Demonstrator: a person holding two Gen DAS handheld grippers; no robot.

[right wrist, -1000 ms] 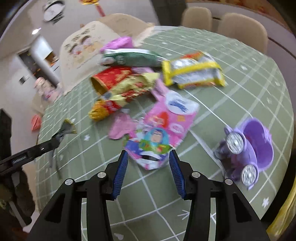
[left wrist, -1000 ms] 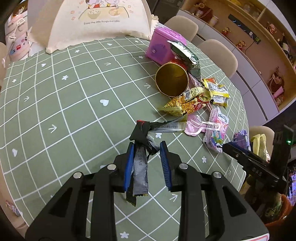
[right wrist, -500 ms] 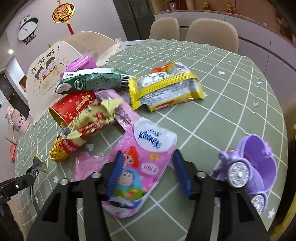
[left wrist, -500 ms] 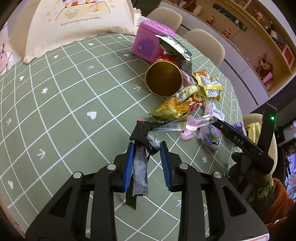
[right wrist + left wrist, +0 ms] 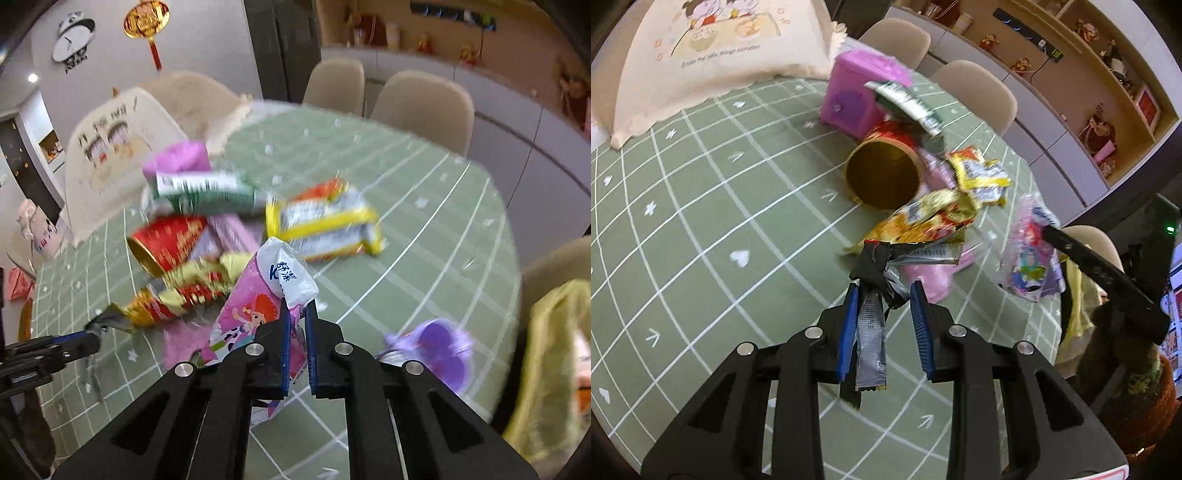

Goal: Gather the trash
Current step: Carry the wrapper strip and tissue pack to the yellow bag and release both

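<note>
crumpling pink tissue pack [image 5: 258,314] — cartoon-printed

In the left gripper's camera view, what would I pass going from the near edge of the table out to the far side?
left gripper → black and silver wrapper → gold and red snack wrapper → gold-lined red can → purple toy box → cream food cover.

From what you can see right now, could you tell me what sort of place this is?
Most likely a home dining room: a round table under a green cloth, beige chairs around it, wall shelves of figurines, and a panda clock.
</note>
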